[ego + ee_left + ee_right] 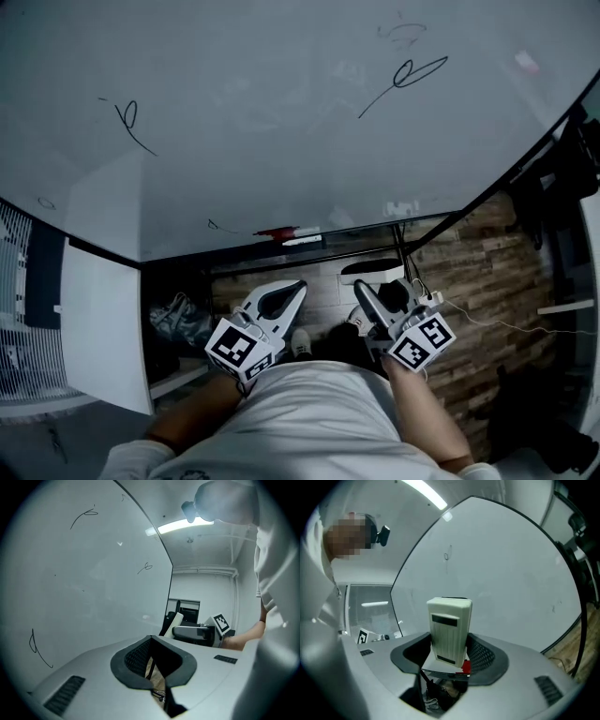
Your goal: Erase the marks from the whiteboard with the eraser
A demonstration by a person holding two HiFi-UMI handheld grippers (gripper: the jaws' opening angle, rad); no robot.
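**Right gripper** (448, 660): jaws clamped on the single eraser (449, 631), a cream ribbed block. Its long axis runs out along the jaws, and its free end points toward the whiteboard (281, 112).

**Left gripper** (153, 667): jaw tips drawn together with nothing between them. It is held just beside the right one, low and close to the person's body.

**Relation governing the next move:** the board lies ahead of and above both grippers, and the eraser is well apart from its surface. The coming move is therefore judged to be a reach up and forward, turning the eraser's wiping face flat to the board. Which face is the felt one cannot be told.

**Nearness:** the loaded right gripper is the nearer to the looped stroke at upper right (405, 77). The looped stroke at left (128, 120) lies on the empty gripper's side.

**Count:**
- Grippers: two.
- Eraser: one.
- Whiteboard: one.
- Bold looped strokes: two.
- Fainter marks: a scribble near the top (403, 31) and a small tick near the lower edge (214, 225).
- Red marker (277, 232): one, lying on the ledge under the board.
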